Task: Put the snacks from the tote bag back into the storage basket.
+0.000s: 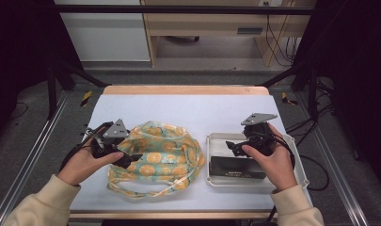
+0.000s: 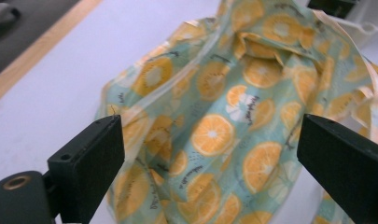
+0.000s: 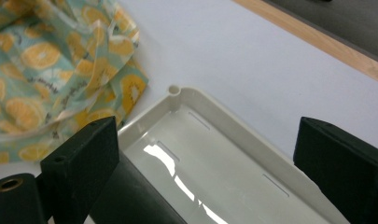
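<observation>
1. Left gripper [image 1: 131, 159]: held low at the left edge of the bag [image 1: 155, 155], jaws wide apart and holding nothing. Seen from its own camera, hovering over orange-slice cloth [image 2: 214, 126], both jaws clear of the folds; contact with the fabric beneath cannot be told.

2. Bag: crumpled heap with pale trim straps, lying left of centre on the table [image 1: 188, 108], its right edge just beside the tray [image 1: 209, 141].

3. Tray: shallow, white, on the table's right side, with a black box [image 1: 235, 168] lying in its near half. Far half bare and glossy, as seen past the right jaws [image 3: 214, 154].

4. Right gripper [image 1: 231, 147]: poised above the tray, jaws spread apart, nothing between them. Black box partly under the left jaw in the right gripper view [image 3: 130, 200].

5. Step in hand, by judgement: approach, with nothing gripped yet; likely opening the bag to take the box.

6. Next move, by judgement: lowering the left jaws onto a single fold or strap near the bag's mouth and closing, avoiding a pinch through several layers; meanwhile dropping the right jaws astride the box's narrow sides before closing.
</observation>
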Available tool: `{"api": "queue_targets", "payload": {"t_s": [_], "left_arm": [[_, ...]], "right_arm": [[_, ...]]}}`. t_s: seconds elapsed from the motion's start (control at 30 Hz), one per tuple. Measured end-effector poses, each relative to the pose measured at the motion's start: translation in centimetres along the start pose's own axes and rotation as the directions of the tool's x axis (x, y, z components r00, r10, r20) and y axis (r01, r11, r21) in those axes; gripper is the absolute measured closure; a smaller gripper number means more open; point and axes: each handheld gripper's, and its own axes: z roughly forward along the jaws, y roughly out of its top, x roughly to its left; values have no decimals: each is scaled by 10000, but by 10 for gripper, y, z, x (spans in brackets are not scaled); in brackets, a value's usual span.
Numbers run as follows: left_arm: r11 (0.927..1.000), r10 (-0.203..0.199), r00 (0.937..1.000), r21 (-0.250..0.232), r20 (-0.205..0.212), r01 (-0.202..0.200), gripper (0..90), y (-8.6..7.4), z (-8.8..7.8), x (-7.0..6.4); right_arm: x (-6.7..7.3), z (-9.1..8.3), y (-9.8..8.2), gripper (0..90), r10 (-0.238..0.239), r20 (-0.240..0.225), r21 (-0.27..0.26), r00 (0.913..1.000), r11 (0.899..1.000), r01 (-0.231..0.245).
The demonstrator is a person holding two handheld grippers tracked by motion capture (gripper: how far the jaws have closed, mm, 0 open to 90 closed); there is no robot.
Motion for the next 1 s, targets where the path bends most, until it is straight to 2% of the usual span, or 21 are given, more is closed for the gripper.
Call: {"api": "queue_targets", "payload": {"t_s": [0.1,0.17,0.2,0.23,0.33,0.37,0.53,0.67,0.77,1.0], "left_arm": [[9983,-472,9985,-347,-288,462,67,-5,-5,3],[9961,-747,9960,-506,-499,721,59,-9,-8,6],[9961,-747,9960,-506,-499,721,59,-9,-8,6],[9939,-954,9926,-635,-751,907,59,-13,-11,8],[9914,-1132,9880,-783,-1047,1052,59,-21,-16,12],[9900,-1212,9865,-858,-1099,1120,58,-23,-17,13],[9822,-1610,9794,-1172,-1219,1469,57,-37,-25,16],[9775,-1832,9736,-1308,-1365,1656,57,-49,-30,20],[9725,-2069,9672,-1393,-1472,1869,57,-59,-32,24],[9628,-2492,9505,-1533,-1859,2224,59,-81,-31,35]], "right_arm": [[-3,-1,3,69,540,254,-249,9982,9983,-534],[-5,-2,3,67,1009,541,-317,9934,9945,-993],[-7,-2,3,67,1218,625,-312,9906,9923,-1201],[-8,-3,2,66,1363,658,-360,9885,9903,-1341],[-11,-7,-2,64,1663,834,-627,9825,9849,-1614],[-12,-8,-4,64,1862,839,-666,9789,9812,-1809],[-20,-17,-15,64,2142,1274,-911,9684,9748,-2037],[-26,-24,-29,65,2500,1727,-1121,9527,9660,-2332],[-30,-29,-40,65,2773,2048,-1261,9387,9585,-2557],[-39,-35,-69,67,3477,2480,-1513,9042,9358,-3183]]}}
